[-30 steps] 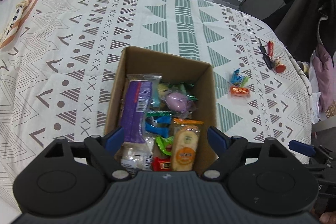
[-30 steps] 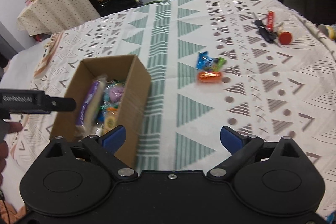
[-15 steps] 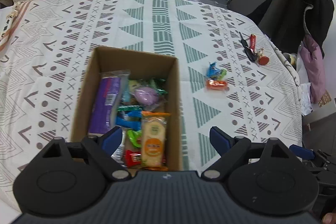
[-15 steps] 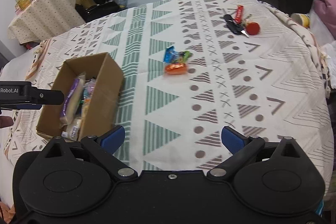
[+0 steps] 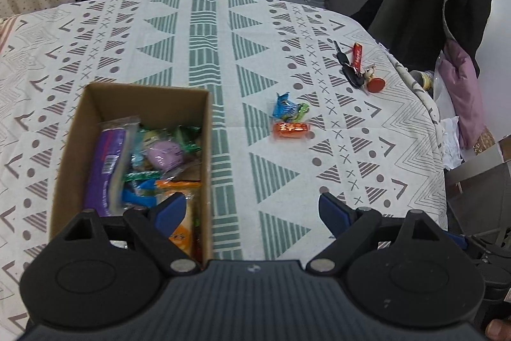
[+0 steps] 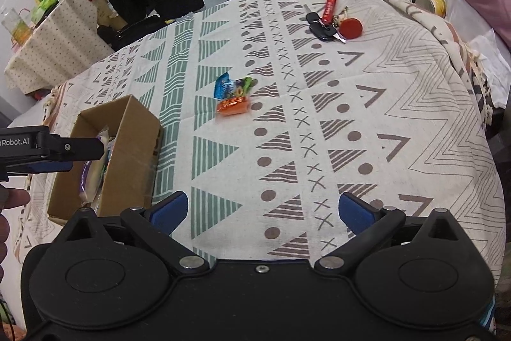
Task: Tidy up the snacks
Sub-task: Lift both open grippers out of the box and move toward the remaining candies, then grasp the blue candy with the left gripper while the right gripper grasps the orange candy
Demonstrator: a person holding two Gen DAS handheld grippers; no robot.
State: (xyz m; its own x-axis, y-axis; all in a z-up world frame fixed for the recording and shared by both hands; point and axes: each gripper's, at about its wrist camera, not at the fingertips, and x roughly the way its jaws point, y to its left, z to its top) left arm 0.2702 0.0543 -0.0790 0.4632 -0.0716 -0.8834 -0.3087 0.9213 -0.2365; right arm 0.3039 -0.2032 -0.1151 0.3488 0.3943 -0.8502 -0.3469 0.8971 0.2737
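I hold both the left gripper (image 5: 250, 208) and right gripper (image 6: 263, 210) spread, empty, above the tablecloth (image 6: 399, 104); loose snacks (image 6: 233, 96) at frame centre await the cardboard box (image 6: 134, 149), lower left.

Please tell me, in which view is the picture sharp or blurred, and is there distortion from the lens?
Left wrist view: the cardboard box and orange snack packet look fairly sharp; table edges bow from the fisheye. Right wrist view: similar bowing, the keys are clear, the light is even and soft, with no strong glare.
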